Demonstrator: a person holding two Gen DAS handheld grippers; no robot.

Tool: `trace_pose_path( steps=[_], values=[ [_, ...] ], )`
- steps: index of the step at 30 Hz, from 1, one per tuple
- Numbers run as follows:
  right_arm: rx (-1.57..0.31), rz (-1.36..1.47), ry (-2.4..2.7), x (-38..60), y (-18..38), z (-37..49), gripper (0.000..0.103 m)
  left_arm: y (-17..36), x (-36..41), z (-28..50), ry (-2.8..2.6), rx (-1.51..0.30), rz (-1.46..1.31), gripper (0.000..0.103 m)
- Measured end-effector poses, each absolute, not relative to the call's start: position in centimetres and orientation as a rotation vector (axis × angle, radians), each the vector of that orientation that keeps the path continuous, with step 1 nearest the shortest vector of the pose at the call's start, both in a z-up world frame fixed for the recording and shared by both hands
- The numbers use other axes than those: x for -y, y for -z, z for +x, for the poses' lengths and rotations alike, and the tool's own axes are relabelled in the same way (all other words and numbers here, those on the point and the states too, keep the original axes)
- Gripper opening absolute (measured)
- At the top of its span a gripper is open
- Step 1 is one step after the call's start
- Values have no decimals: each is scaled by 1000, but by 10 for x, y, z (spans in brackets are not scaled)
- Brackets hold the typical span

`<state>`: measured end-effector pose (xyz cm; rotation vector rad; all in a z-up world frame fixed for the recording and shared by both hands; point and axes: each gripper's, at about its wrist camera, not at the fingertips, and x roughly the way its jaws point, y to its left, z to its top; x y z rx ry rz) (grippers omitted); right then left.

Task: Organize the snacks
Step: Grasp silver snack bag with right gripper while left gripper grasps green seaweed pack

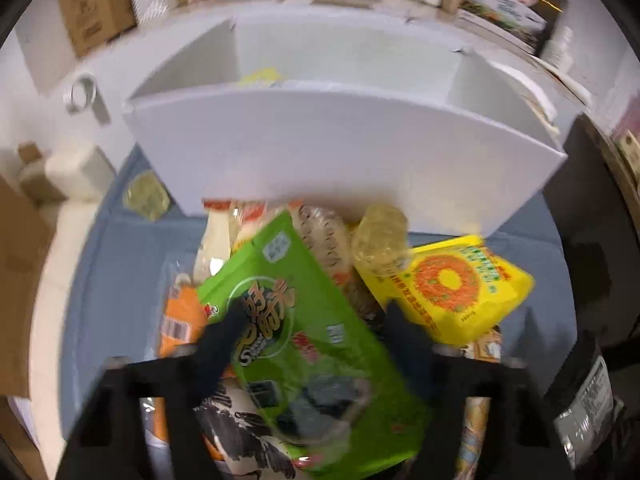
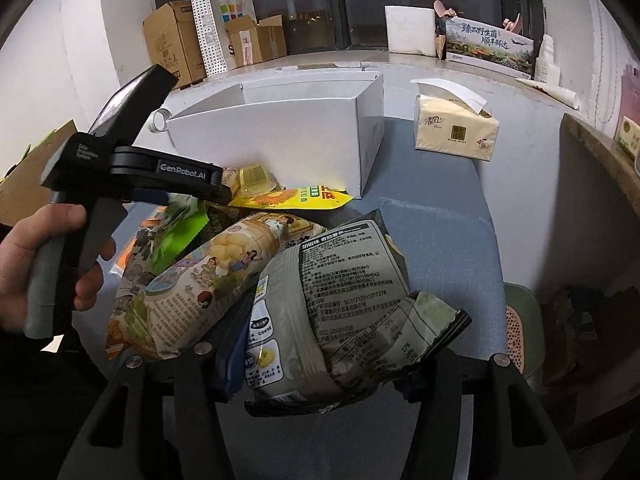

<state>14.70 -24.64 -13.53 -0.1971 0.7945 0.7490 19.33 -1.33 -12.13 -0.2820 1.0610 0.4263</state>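
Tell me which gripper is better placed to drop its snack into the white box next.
Left. The left gripper holds the green packet directly facing the white box; the right gripper with the grey bag sits farther back.

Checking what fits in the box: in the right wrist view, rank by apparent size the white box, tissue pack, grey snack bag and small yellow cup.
1. White box and grey snack bag: alike; the bag is much nearer.
2. Tissue pack.
3. Small yellow cup.

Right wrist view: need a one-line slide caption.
Right gripper shut on a grey snack bag above the snack pile, white divided box behind, left gripper reaching in.
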Motion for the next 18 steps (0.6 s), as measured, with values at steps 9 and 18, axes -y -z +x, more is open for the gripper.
trace_pose_path(
  steps=[9, 18],
  values=[
    [-786, -186, -749, 248, 130, 145, 61, 114, -1, 176, -285, -1085, -403, 27],
    [-777, -193, -773, 239, 127, 139, 62, 128, 6, 180, -502, -1132, -271, 103]
  ],
)
